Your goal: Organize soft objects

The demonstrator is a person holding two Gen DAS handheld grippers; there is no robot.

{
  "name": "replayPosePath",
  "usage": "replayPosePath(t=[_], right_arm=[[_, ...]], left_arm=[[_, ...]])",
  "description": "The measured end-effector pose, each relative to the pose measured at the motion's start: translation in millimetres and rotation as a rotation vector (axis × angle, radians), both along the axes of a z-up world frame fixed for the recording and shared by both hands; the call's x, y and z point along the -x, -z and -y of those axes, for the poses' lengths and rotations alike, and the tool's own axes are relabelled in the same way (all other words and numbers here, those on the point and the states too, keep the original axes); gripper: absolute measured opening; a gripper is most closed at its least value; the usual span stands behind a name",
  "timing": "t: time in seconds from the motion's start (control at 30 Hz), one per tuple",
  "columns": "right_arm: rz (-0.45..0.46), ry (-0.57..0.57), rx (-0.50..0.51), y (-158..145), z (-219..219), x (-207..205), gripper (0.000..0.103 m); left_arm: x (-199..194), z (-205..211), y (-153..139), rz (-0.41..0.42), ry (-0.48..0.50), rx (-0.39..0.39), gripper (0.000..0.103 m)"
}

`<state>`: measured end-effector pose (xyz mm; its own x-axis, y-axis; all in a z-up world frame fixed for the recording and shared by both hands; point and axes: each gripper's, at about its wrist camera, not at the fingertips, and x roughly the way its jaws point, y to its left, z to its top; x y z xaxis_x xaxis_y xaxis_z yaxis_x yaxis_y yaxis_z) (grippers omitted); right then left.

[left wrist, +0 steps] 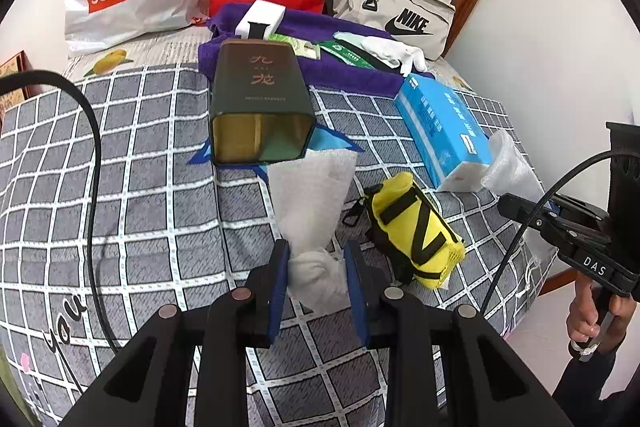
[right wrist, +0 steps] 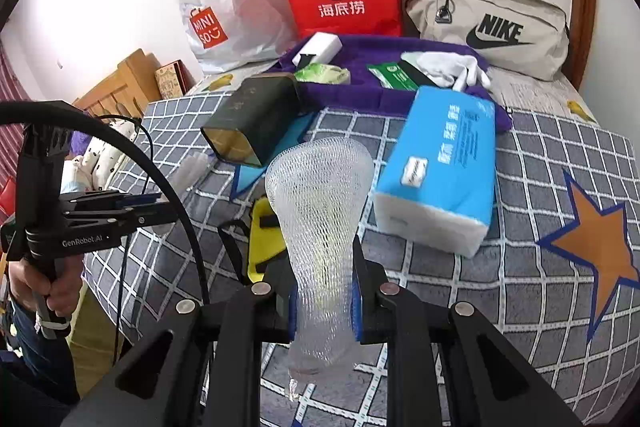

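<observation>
In the left wrist view my left gripper (left wrist: 316, 267) is shut on the lower end of a white foam sheet (left wrist: 310, 191), which stands up from the blue pads above the checked bedspread (left wrist: 160, 167). My right gripper (right wrist: 324, 303) is shut on the narrow waist of a white foam net sleeve (right wrist: 320, 195) that flares wide above the fingers. From the left wrist view the right gripper (left wrist: 506, 203) shows at the right edge with the net sleeve (left wrist: 510, 163) sticking up from it. The left gripper (right wrist: 168, 207) shows at the left of the right wrist view, with its foam sheet (right wrist: 192, 167) partly hidden.
A dark green tin (left wrist: 260, 107) lies on its side, mouth open toward me. Beside it are a blue tissue pack (left wrist: 440, 127) and a yellow pouch (left wrist: 416, 227). Behind, a purple towel (left wrist: 352, 71) holds white gloves (left wrist: 396, 51) and small packets. Red, Miniso and Nike bags line the wall.
</observation>
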<state>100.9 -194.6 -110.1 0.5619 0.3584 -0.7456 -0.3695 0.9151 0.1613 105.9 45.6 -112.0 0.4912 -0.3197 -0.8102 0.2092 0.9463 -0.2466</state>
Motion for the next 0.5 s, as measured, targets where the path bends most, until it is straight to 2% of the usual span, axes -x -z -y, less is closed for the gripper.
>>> replayPosePath(t=[0.5], right_arm=[[0.051,0.024,0.005,-30.2,-8.1,-32.1,0.02]], left_arm=[[-32.2,-0.4,-25.6,0.032,-0.021,-0.013,0.027]])
